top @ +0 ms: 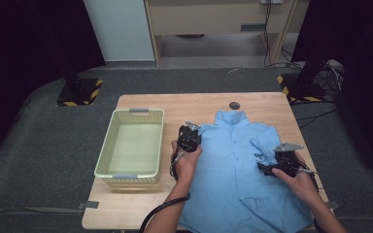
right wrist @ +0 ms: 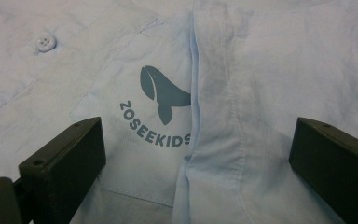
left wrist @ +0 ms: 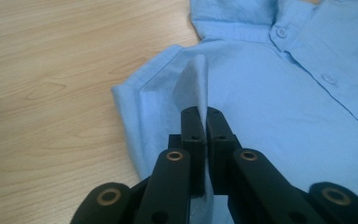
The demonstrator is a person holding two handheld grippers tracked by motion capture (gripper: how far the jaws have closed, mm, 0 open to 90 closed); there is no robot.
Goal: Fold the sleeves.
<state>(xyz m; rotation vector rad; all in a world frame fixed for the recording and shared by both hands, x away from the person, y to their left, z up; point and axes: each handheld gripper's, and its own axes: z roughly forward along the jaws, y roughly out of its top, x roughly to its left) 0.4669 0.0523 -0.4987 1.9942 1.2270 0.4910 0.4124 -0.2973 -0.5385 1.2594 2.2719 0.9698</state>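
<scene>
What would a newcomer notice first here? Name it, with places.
A blue shirt lies spread buttons-up on the right half of the wooden table, collar at the far side. The left gripper is shut on a raised fold of cloth near the shirt's shoulder, while the right gripper stands open over a folded-in sleeve beside the whale logo. An empty pale green basket sits at the left.

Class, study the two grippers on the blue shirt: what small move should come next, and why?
Probably the left gripper should carry its pinched fold of the shirt across toward the buttons. Its jaws are shut on a raised ridge of cloth near the shoulder edge, while the right gripper is open over a sleeve already folded across the whale logo, so the left side seems next.
</scene>
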